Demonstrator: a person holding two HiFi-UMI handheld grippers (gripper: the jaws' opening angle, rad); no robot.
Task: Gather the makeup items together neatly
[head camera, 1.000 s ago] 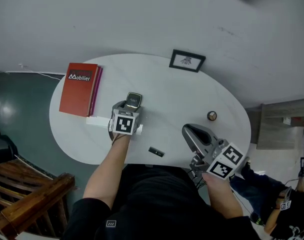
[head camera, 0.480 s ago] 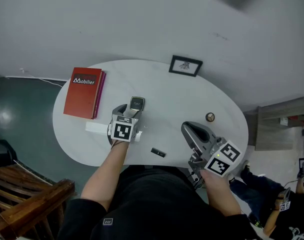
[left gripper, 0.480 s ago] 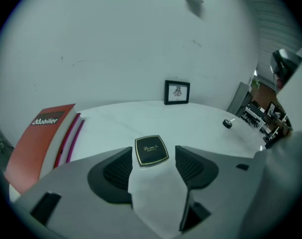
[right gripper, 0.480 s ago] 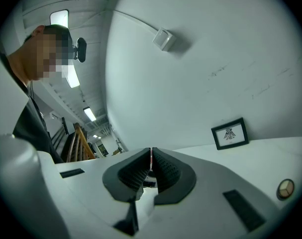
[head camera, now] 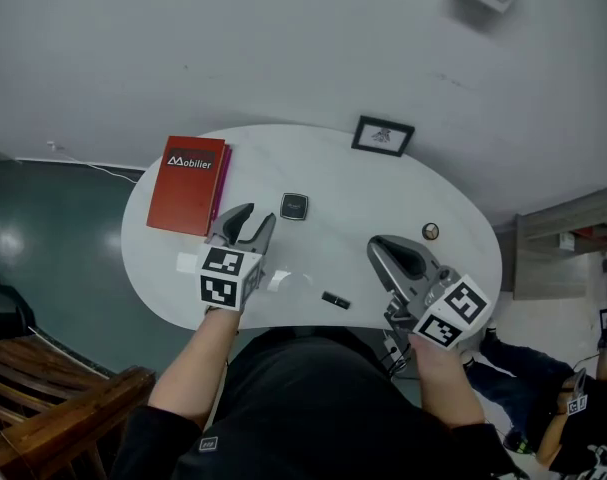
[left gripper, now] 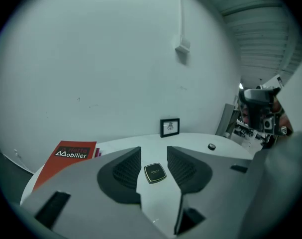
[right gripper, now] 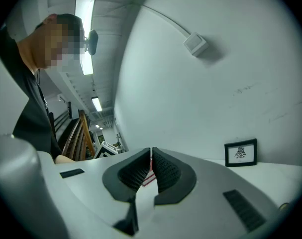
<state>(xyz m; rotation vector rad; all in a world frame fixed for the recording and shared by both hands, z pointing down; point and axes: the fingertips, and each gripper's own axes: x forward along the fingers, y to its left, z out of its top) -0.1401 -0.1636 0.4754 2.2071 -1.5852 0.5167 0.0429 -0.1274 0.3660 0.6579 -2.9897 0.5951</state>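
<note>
A black square compact [head camera: 294,206] lies flat on the white oval table [head camera: 383,193], just right of a red book [head camera: 191,182]. My left gripper [head camera: 251,222] hangs above the table, short of the compact. Its jaws have just been closing and stand partly open with nothing between them. In the left gripper view the compact [left gripper: 154,173] shows on the table beyond the left gripper [left gripper: 153,151]. A small round pot [head camera: 430,232] sits at the right and a small black stick [head camera: 335,299] near the front edge. My right gripper [head camera: 398,258] is shut and empty, as the right gripper view [right gripper: 151,154] shows.
A framed picture [head camera: 383,136] stands at the table's far edge. A white flat strip [head camera: 187,262] lies under my left hand near the front edge. Wooden furniture [head camera: 53,398] stands at the lower left, and another person [head camera: 568,413] sits on the floor at the right.
The left gripper let go of the compact, then lifted and drew back toward me with its jaws narrowing. The compact now lies on the table. The right gripper shifted slightly, still shut.
</note>
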